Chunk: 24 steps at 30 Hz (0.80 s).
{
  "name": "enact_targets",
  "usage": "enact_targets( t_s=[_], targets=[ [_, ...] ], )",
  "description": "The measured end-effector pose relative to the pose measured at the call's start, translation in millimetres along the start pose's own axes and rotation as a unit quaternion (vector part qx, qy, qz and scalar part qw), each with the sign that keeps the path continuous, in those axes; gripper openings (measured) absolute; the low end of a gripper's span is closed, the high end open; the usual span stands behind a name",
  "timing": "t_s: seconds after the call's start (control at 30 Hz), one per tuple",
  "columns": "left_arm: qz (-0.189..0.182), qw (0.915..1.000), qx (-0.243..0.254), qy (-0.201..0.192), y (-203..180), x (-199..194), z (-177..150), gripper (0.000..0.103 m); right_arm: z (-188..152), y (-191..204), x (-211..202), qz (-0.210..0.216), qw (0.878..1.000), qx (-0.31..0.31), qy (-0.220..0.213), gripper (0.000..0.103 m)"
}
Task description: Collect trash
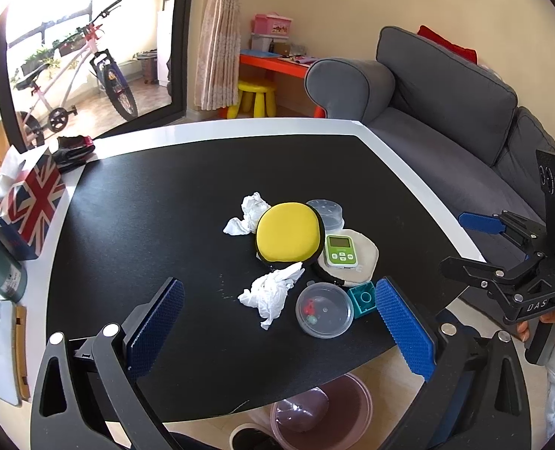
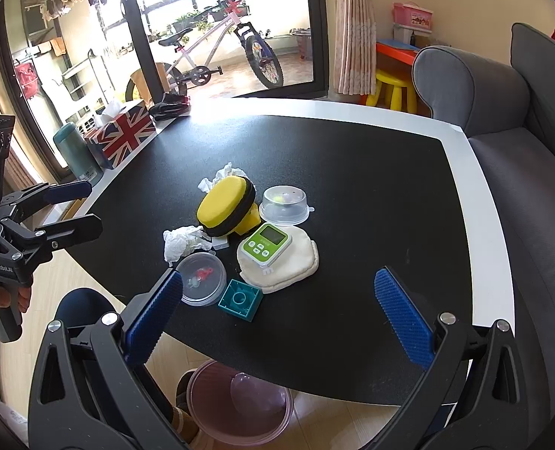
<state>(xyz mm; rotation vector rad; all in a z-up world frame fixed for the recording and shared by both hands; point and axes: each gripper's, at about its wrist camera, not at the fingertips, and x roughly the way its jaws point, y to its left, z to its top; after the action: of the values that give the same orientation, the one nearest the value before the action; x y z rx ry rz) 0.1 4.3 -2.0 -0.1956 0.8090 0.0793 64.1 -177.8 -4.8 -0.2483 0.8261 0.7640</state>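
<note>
— Black tabletop, clutter in the middle: one crumpled tissue just beside the lidded tub, another tissue behind the yellow case.

— Risk?

— Blue pads could catch the tub or teal brick and drag them towards the pink bin below.

— Pose?

— Left gripper hovers over the near tissue, fingers wide apart, empty. Right gripper also spread, empty, off to the right.
</note>
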Motion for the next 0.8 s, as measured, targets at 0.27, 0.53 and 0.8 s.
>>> enact_targets(
  t_s=[0.27, 0.53, 0.8],
  targets=[
    [0.002, 1.0, 0.002, 0.0, 1.3, 0.0, -1.0, 0.097, -0.3, 1.1, 1.4, -0.001, 1.0, 0.001, 0.001, 0.1],
    [-0.001, 0.9998, 0.019, -0.005, -2.2, 0.5, -1.9, 0.097, -1.9, -0.2, 0.7, 0.0, 1.0, 0.003, 0.001, 0.1],
    [-0.002, 0.9998, 0.019, -0.007, -2.8, -1.5, -1.1, 0.097, -2.2, 0.1, 0.7, 0.0, 1.0, 0.003, 0.001, 0.1]
  ],
)
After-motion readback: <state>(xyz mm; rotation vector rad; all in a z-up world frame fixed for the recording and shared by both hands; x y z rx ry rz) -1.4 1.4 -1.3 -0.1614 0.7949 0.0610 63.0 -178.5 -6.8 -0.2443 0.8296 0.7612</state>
